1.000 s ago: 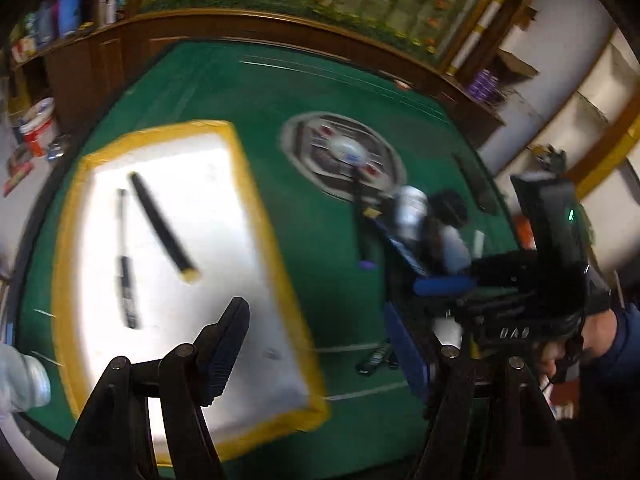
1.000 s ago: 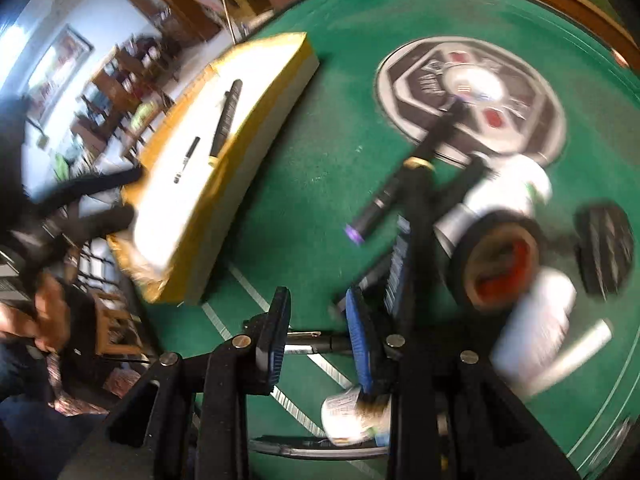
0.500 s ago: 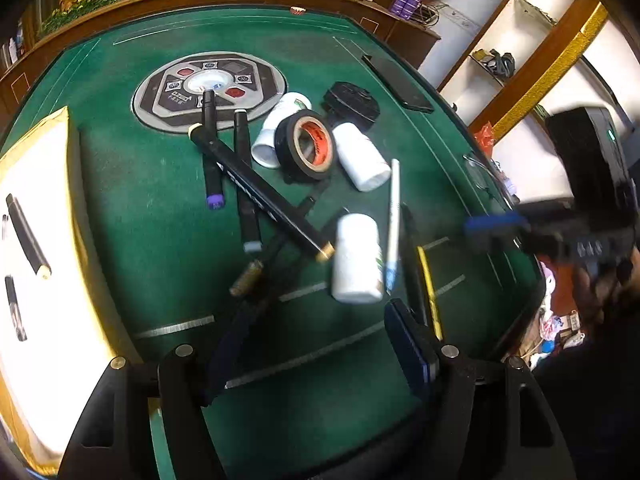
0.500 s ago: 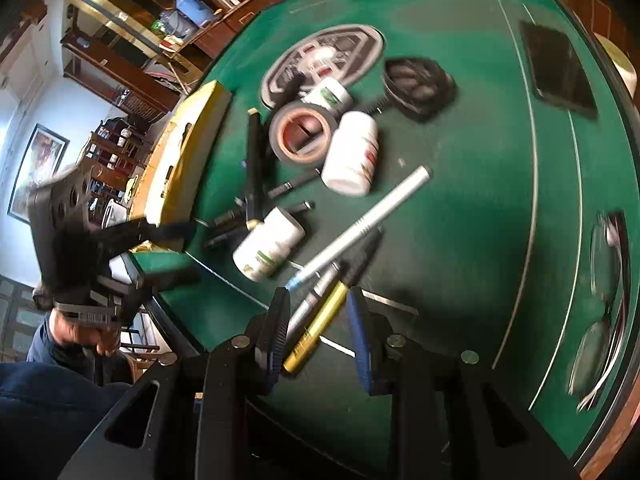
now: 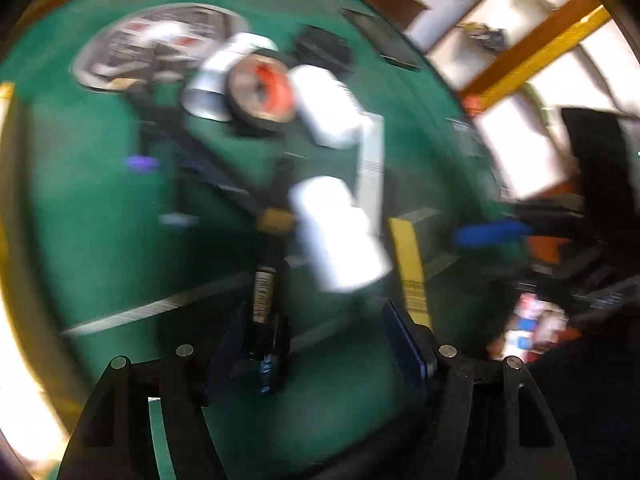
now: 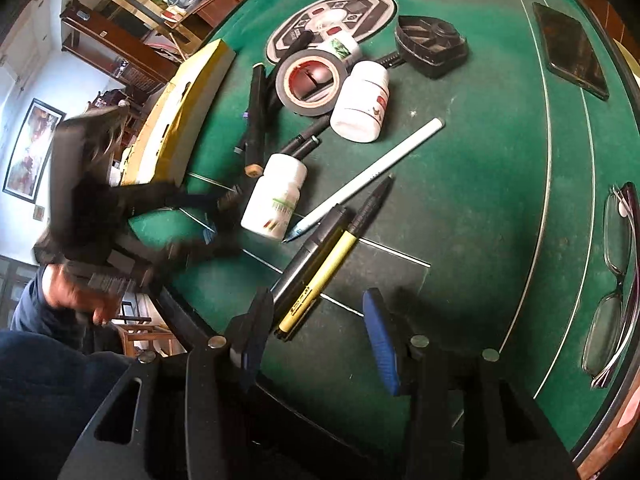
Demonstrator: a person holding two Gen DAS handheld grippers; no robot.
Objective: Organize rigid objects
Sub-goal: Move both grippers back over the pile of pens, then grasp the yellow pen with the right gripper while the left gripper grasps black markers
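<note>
A pile of pens, markers, white bottles and a tape roll [image 6: 310,80] lies on the green table [image 6: 480,160]. My left gripper [image 5: 316,344] is open low over the pile, with a black pen [image 5: 264,292] lying just ahead of its left finger; the view is blurred. It also shows in the right wrist view [image 6: 208,216], beside a white bottle [image 6: 276,196]. My right gripper [image 6: 316,328] is open and empty above a black marker [image 6: 312,248] and a yellow pen [image 6: 320,276]. A white pen [image 6: 376,168] lies nearby.
A white tray with yellow rim [image 6: 180,120] stands at the table's left. A second white bottle [image 6: 362,100], a black dish [image 6: 432,46], a phone [image 6: 572,48] and glasses [image 6: 612,272] lie on the table. A round emblem [image 6: 332,20] marks its centre.
My left gripper swung from the tray to the pile and dropped close to the black pen. My right gripper drew back from the pile and opened wider over the markers.
</note>
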